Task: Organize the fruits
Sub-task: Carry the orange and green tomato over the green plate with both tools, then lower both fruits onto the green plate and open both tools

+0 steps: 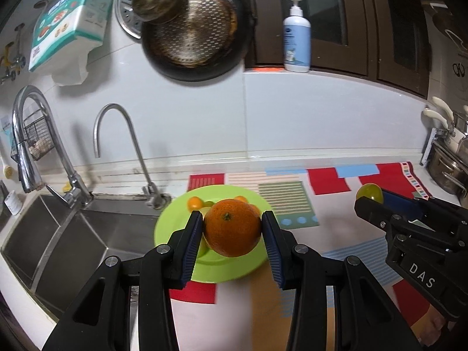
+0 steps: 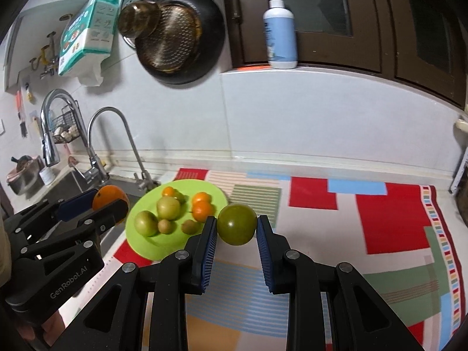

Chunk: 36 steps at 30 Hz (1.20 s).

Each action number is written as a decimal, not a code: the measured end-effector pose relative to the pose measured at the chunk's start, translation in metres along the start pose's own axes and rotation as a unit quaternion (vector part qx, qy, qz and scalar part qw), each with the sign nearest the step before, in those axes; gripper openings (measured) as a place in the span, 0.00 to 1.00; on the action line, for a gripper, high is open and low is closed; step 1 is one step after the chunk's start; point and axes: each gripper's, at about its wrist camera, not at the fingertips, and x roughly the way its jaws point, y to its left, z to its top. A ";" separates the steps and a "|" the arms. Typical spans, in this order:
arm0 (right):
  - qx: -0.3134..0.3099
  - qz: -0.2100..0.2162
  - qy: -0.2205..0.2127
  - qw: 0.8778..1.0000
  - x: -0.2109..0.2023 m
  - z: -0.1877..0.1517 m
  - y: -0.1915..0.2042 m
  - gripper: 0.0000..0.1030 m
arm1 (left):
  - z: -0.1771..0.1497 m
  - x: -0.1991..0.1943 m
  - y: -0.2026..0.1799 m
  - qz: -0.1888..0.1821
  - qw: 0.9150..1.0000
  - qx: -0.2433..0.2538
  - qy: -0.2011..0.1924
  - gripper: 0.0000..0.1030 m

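My left gripper (image 1: 232,226) is shut on a large orange (image 1: 232,227) and holds it above the lime-green plate (image 1: 172,228). In the right wrist view the left gripper (image 2: 109,201) with the orange (image 2: 108,196) is left of the plate (image 2: 215,191). My right gripper (image 2: 237,228) is shut on a dark green round fruit (image 2: 236,224), held above the mat just right of the plate; it also shows in the left wrist view (image 1: 369,193). The plate holds several small green fruits (image 2: 168,208) and small oranges (image 2: 202,211).
A colourful patterned mat (image 2: 380,222) covers the counter. A steel sink (image 1: 64,234) with two taps (image 1: 122,134) lies left of the plate. Pans (image 1: 193,26) hang on the wall, a soap bottle (image 1: 296,38) stands on the sill, and pots (image 1: 447,166) stand at the far right.
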 end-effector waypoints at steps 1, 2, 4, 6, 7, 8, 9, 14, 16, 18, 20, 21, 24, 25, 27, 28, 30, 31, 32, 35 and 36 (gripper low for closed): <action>-0.001 0.000 0.000 1.000 0.003 0.001 0.005 0.28 | 0.000 0.002 0.006 0.001 1.000 0.000 0.000 0.40; -0.001 0.000 0.001 1.000 0.006 0.001 0.011 0.28 | 0.000 0.004 0.011 0.003 1.000 0.001 0.000 0.40; 0.000 0.001 0.002 1.000 0.012 0.002 0.020 0.28 | -0.001 0.008 0.021 0.004 1.000 0.003 0.001 0.40; -0.001 0.001 0.004 1.000 0.019 0.003 0.029 0.28 | -0.001 0.014 0.030 0.005 1.000 0.005 0.003 0.40; -0.001 0.000 0.005 1.000 0.023 0.003 0.033 0.28 | -0.001 0.018 0.036 0.005 1.000 0.005 0.005 0.40; -0.001 0.001 0.007 1.000 0.028 0.004 0.038 0.28 | -0.001 0.020 0.040 0.006 1.000 0.007 0.003 0.40; -0.002 0.001 0.008 1.000 0.031 0.004 0.041 0.28 | -0.001 0.023 0.043 0.006 1.000 0.008 0.004 0.40; -0.007 0.004 0.021 1.000 0.052 0.006 0.058 0.28 | -0.002 0.041 0.063 0.006 1.000 0.015 0.007 0.40; -0.011 0.006 0.026 1.000 0.060 0.007 0.063 0.28 | -0.003 0.050 0.070 0.007 1.000 0.018 0.012 0.40; -0.014 0.007 0.033 0.999 0.072 0.008 0.069 0.28 | -0.003 0.058 0.076 0.005 1.000 0.019 0.015 0.40; -0.017 0.008 0.038 0.999 0.081 0.009 0.073 0.28 | -0.003 0.066 0.083 0.001 1.000 0.017 0.018 0.40; -0.018 0.009 0.041 0.999 0.086 0.009 0.075 0.28 | -0.002 0.071 0.086 0.000 1.000 0.016 0.021 0.40; -0.021 0.013 0.049 0.998 0.101 0.010 0.081 0.28 | -0.002 0.086 0.092 -0.008 0.999 0.014 0.029 0.40; -0.023 0.014 0.052 0.998 0.107 0.010 0.083 0.28 | -0.002 0.090 0.094 -0.010 0.999 0.013 0.032 0.40; -0.026 0.016 0.057 0.998 0.115 0.010 0.086 0.28 | -0.002 0.100 0.096 -0.015 0.999 0.012 0.038 0.40; -0.027 0.017 0.059 0.998 0.120 0.010 0.087 0.28 | -0.003 0.106 0.097 -0.018 0.999 0.011 0.041 0.40; -0.029 0.019 0.065 0.997 0.129 0.009 0.089 0.28 | -0.003 0.115 0.099 -0.021 0.999 0.011 0.046 0.40; -0.030 0.019 0.067 0.997 0.133 0.009 0.090 0.28 | -0.003 0.119 0.100 -0.023 0.998 0.011 0.050 0.40; -0.031 0.020 0.069 0.997 0.138 0.009 0.091 0.28 | -0.003 0.124 0.100 -0.026 0.998 0.011 0.053 0.40; -0.034 0.020 0.074 0.996 0.149 0.009 0.092 0.28 | -0.005 0.138 0.100 -0.031 0.997 0.016 0.064 0.40; -0.034 0.021 0.076 0.996 0.153 0.009 0.092 0.28 | -0.006 0.141 0.100 -0.032 0.997 0.017 0.067 0.40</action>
